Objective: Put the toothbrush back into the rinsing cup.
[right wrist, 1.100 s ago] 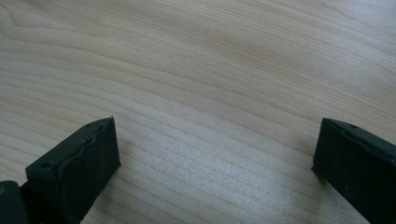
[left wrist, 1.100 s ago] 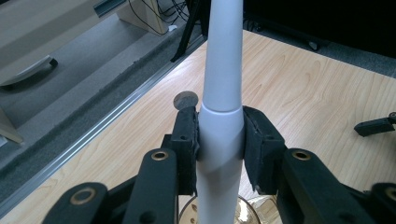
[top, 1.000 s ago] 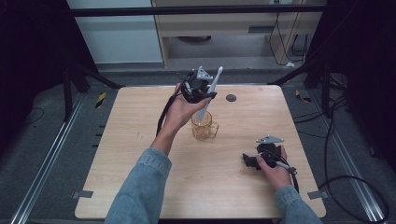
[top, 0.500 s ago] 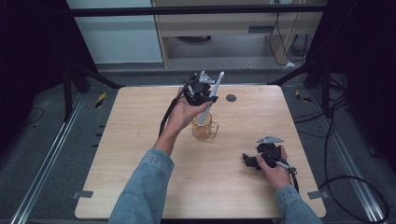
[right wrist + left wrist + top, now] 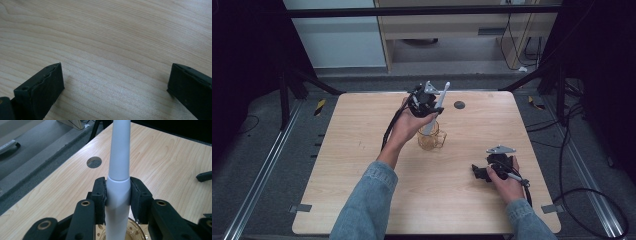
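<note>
A white tapered toothbrush-like stick point(image 5: 440, 101) point(image 5: 118, 162) stands tilted, top leaning to the far right. My left gripper point(image 5: 433, 108) point(image 5: 118, 195) is shut on its thicker middle, both pads pressing its sides. The stick's lower end reaches down into an amber glass mug point(image 5: 432, 141) point(image 5: 135, 233) at the middle of the wooden table point(image 5: 352, 150). My right gripper point(image 5: 478, 172) point(image 5: 115, 82) rests on the table at the near right, jaws wide open over bare wood with nothing between them.
A round dark hole point(image 5: 459, 105) point(image 5: 94, 162) sits in the tabletop behind the mug. A black cable point(image 5: 390, 129) trails from the left gripper along the forearm. Dark frame legs and floor cables point(image 5: 582, 195) surround the table.
The left hand has sunk a little, bringing the white stick lower into the mug. The right hand and gripper have stayed put.
</note>
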`<state>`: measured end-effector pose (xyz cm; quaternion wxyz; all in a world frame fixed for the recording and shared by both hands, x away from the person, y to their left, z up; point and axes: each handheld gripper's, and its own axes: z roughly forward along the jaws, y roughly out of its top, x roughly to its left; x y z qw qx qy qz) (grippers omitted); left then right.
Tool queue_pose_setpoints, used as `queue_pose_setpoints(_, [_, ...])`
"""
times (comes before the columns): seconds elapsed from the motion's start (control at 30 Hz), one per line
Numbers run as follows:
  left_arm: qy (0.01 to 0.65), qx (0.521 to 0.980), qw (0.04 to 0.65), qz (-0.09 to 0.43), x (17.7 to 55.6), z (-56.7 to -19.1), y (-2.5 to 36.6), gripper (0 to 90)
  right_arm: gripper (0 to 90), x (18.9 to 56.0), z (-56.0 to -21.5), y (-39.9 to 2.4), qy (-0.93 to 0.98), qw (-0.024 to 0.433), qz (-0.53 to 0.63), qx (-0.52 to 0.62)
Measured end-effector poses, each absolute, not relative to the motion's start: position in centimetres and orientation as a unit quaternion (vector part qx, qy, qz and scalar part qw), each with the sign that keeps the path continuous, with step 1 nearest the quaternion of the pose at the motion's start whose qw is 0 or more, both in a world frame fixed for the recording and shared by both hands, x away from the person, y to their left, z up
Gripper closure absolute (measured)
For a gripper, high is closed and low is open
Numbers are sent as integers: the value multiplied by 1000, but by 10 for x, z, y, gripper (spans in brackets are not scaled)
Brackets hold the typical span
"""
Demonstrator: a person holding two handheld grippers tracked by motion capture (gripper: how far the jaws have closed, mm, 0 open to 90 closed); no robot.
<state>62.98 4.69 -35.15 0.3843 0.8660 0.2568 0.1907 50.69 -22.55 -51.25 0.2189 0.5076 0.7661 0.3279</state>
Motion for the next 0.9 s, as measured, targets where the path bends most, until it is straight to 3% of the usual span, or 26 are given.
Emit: queue_pose_setpoints(0.9, [268, 877, 352, 185, 632, -372, 48, 675, 5, 507, -512, -225, 766, 218, 327, 509])
